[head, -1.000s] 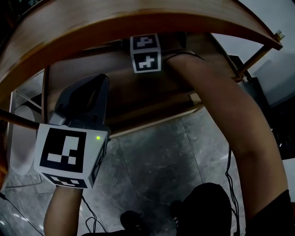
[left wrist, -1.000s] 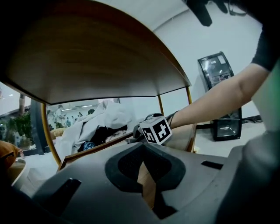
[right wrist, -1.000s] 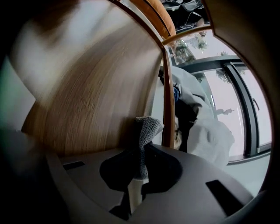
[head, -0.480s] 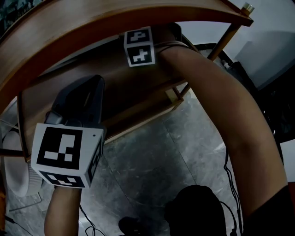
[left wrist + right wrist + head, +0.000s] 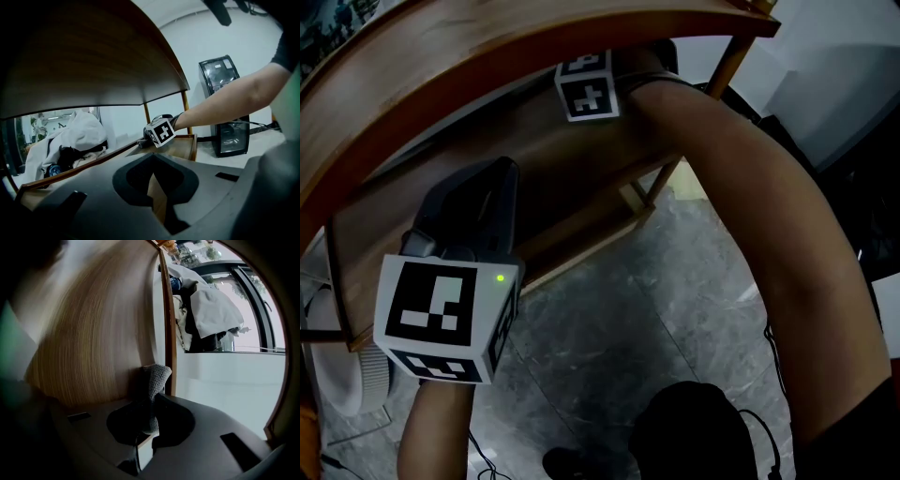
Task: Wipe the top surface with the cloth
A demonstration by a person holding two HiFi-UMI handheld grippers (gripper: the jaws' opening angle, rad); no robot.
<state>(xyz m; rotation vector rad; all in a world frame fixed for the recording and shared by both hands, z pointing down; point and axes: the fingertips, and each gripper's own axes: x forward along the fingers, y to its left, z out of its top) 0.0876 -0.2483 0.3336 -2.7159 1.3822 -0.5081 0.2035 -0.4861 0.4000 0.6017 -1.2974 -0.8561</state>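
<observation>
Under the curved top (image 5: 487,42), the right tongs (image 5: 149,416) pinch the grey cloth (image 5: 155,376) on the lower shelf (image 5: 572,169); the left tongs (image 5: 157,197) hang narrow, empty. Wiping seems under way; next, sweep the cloth sideways, pressing flat.

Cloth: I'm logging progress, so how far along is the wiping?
Done: the cloth is clamped in the right hand-held gripper. In hand: it is at the lower shelf, beneath the curved top; the left hand-held gripper is empty. Remaining: the top's upper face, with no sign of wiping visible.
</observation>
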